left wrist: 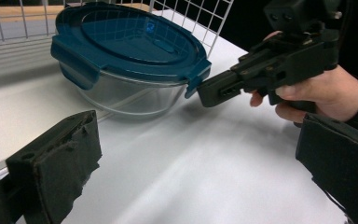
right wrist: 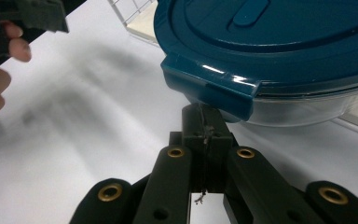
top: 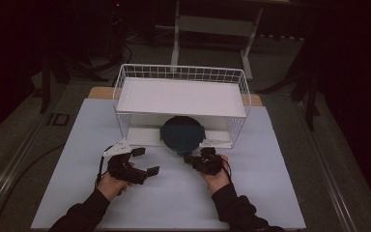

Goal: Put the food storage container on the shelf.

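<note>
White tabletop, lidded glass container (right wrist: 279,60) seemingly touching closed, empty right gripper (right wrist: 206,122), left gripper (top: 146,162) open.

One lidded glass container (top: 182,134), one wire basket (top: 125,77), two grippers.

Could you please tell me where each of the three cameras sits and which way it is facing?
High view: above the person's side, looking forward and down on the table; both forearms, left gripper and right gripper show.
Left gripper view: rides the left gripper, jaws wide apart, facing the container and the right gripper.
Right gripper view: rides the right gripper, jaws together, tips under the lid's clip; fingers of the left hand show.
All three share the container by the basket.
</note>
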`<state>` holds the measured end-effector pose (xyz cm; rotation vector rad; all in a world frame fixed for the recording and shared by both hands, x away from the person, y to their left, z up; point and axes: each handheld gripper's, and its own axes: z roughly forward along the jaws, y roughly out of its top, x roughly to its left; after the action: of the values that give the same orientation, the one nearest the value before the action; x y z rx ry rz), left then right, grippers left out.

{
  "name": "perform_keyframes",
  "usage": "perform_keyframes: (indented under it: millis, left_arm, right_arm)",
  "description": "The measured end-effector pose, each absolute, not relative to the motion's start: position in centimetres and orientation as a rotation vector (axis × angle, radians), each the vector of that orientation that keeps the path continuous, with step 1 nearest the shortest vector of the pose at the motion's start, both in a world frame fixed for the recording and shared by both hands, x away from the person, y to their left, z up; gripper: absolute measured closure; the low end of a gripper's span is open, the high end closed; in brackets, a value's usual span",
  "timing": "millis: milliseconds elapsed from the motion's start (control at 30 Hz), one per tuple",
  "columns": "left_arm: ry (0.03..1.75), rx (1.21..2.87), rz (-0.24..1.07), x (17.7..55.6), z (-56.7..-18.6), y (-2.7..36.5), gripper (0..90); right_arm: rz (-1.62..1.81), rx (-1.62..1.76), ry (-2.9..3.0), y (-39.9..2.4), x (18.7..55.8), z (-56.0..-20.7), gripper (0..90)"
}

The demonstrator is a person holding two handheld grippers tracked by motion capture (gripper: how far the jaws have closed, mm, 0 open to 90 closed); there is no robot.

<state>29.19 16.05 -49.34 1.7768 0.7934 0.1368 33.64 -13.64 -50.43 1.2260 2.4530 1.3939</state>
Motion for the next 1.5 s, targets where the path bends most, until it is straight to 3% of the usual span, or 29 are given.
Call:
perform_keyframes:
  millis: [700, 800, 967, 1033, 1067, 1100, 1500]
  left_arm:
    - [0.784, 1.780, 0.138, 29.1, -49.4, 15.9, 0.2]
    - [0.778, 1.782, 0.139, 29.0, -49.3, 15.9, 0.2]
    - [0.770, 1.781, 0.145, 28.7, -49.1, 15.8, 0.2]
    - [0.763, 1.785, 0.148, 28.6, -49.0, 15.8, 0.2]
    - [0.760, 1.783, 0.147, 28.6, -49.0, 15.8, 0.2]
    - [0.760, 1.782, 0.147, 28.5, -48.9, 15.8, 0.2]
    - [0.750, 1.773, 0.141, 28.1, -49.1, 16.1, 0.2]
  right_arm:
    - [1.397, 1.289, 2.376, -12.6, 37.2, -50.5, 88.0]
    - [1.409, 1.253, 2.387, -12.6, 36.8, -50.3, 77.0]
    - [1.469, 1.182, 2.389, -13.1, 35.2, -49.8, 35.8]
    - [1.492, 1.188, 2.384, -13.3, 34.9, -49.8, 30.7]
    - [1.529, 1.179, 2.373, -13.8, 34.3, -49.8, 20.5]
    - [1.553, 1.192, 2.372, -14.1, 34.1, -49.8, 16.6]
    - [1.534, 1.125, 2.330, -17.6, 30.6, -49.3, 16.5]
